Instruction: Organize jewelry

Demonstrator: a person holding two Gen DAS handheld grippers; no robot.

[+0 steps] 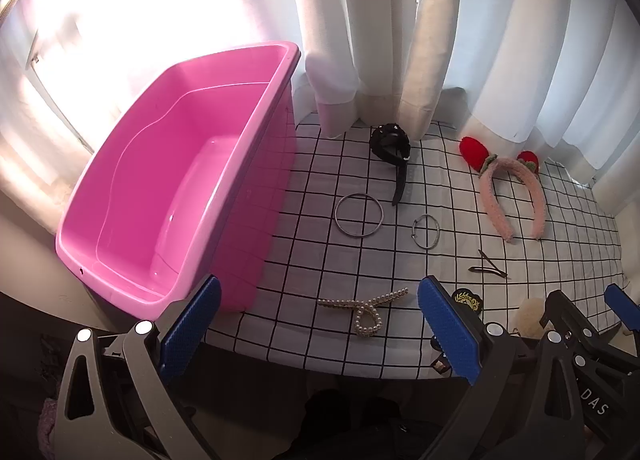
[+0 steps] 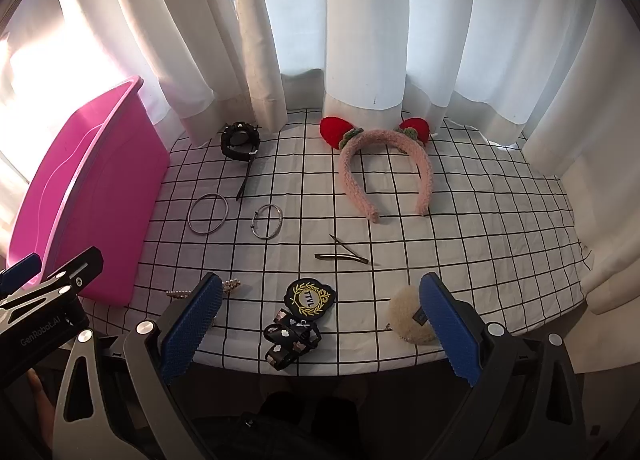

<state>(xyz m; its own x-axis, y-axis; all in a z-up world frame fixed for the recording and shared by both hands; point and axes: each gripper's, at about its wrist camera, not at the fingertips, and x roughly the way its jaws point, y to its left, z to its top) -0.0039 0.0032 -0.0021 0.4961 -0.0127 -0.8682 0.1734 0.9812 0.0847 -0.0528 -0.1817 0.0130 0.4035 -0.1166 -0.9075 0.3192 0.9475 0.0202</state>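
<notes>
Left wrist view: the left tool is spread wide and empty near the table edge. The pink tub at left holds nothing, while the pearl hair clip lies just ahead, so sorting looks unstarted.

Right wrist view: the right tool gapes too, over the embroidered patch. Bangles, watch, strawberry headband and hairpins all wait.

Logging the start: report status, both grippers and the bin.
Left gripper open, right gripper open, both holding nothing. Pink bin has nothing inside; pearl hair clip nearest left fingers. Nothing in the way.
</notes>
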